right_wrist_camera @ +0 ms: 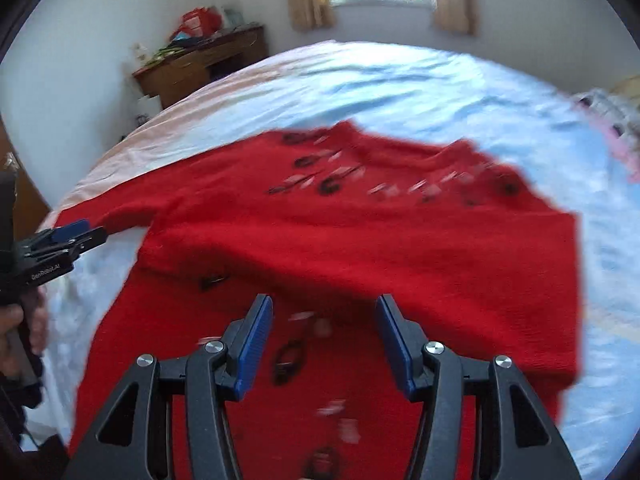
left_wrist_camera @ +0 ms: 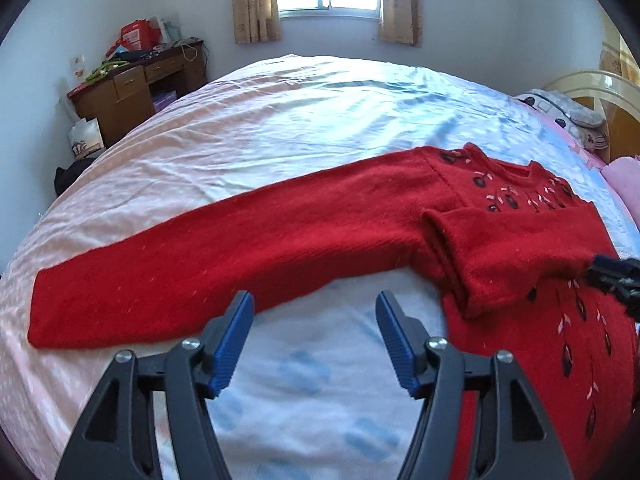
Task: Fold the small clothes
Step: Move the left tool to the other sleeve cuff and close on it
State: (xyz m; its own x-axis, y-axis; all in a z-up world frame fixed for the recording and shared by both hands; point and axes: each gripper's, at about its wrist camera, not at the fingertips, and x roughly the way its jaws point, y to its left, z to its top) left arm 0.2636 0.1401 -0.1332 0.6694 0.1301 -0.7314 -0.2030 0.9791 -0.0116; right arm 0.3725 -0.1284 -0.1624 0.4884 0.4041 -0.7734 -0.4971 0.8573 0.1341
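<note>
Sweater [right_wrist_camera: 320, 240] blurred; hem cut off below.

Bare sheet [left_wrist_camera: 304, 128] beyond sweater [left_wrist_camera: 248, 236] — unobstructed

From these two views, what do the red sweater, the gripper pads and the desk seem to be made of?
Red sweater: likely knitted wool or acrylic, matte and fuzzy, with soft thick edges and a rolled cuff. Its dark and pale decorations may be beads or embroidery; too small to tell.
Left gripper pads: blue, finely ribbed, probably rubber or plastic, on black plastic-looking arms.
Desk: brown, wood or wood veneer, slightly glossy.
</note>
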